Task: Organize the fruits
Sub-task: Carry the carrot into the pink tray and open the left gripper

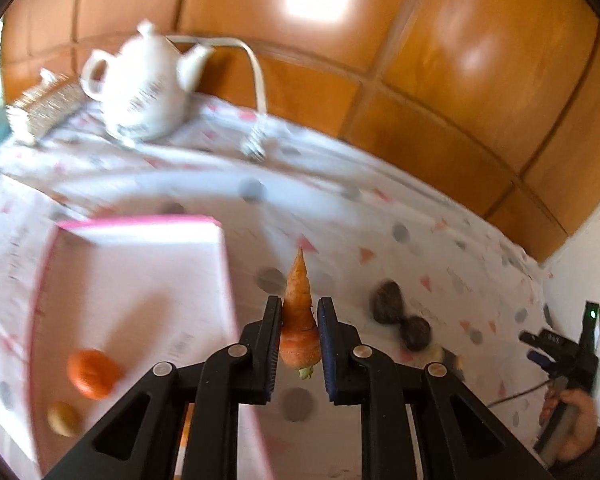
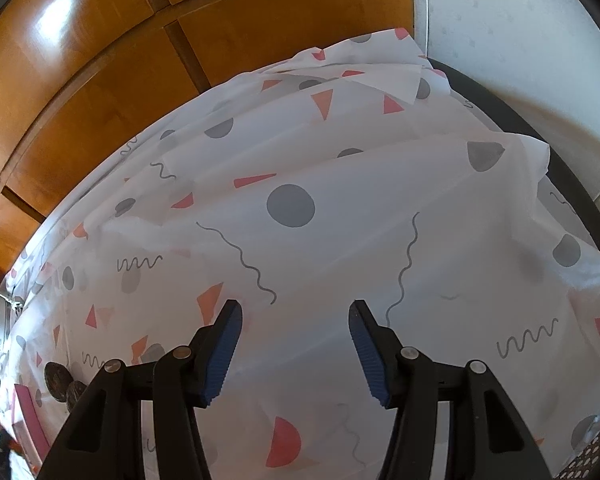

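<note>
A carrot (image 1: 299, 320) was clamped in the left gripper (image 1: 299, 344), its tip pointing away, just right of the pink-rimmed box (image 1: 140, 280). The right gripper (image 2: 296, 344) was held released and empty over the counter (image 2: 340, 240), farther from the box.

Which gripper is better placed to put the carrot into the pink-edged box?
The left gripper. It already holds the carrot between its pads, and the pink-edged box lies just beside it. The right gripper is open over bare tablecloth, holding nothing.
</note>
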A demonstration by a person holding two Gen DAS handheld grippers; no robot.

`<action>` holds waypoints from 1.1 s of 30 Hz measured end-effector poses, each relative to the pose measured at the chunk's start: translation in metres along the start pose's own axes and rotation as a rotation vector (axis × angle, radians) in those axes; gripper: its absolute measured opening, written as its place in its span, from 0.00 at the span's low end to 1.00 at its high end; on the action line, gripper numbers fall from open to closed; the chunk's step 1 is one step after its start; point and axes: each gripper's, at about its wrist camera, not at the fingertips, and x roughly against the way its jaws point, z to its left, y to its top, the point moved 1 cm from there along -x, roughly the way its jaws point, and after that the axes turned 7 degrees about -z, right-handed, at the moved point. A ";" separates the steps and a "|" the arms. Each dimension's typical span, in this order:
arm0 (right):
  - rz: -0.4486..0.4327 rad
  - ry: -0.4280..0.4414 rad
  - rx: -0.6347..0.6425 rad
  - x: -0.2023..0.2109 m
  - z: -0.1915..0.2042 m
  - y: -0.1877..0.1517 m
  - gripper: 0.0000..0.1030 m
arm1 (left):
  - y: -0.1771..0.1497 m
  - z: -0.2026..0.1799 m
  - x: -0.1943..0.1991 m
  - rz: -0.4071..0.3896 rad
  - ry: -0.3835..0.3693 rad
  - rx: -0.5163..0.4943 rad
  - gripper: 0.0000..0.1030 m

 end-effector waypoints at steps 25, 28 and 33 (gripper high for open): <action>0.022 -0.017 0.081 -0.005 0.010 -0.007 0.55 | -0.031 0.099 -0.004 0.021 0.316 0.137 0.28; 0.027 0.004 0.095 -0.005 0.014 -0.008 0.55 | -0.036 0.104 0.010 -0.007 0.343 0.177 0.38; 0.036 0.059 0.161 -0.002 0.031 -0.016 0.55 | -0.046 0.113 0.030 -0.029 0.372 0.220 0.51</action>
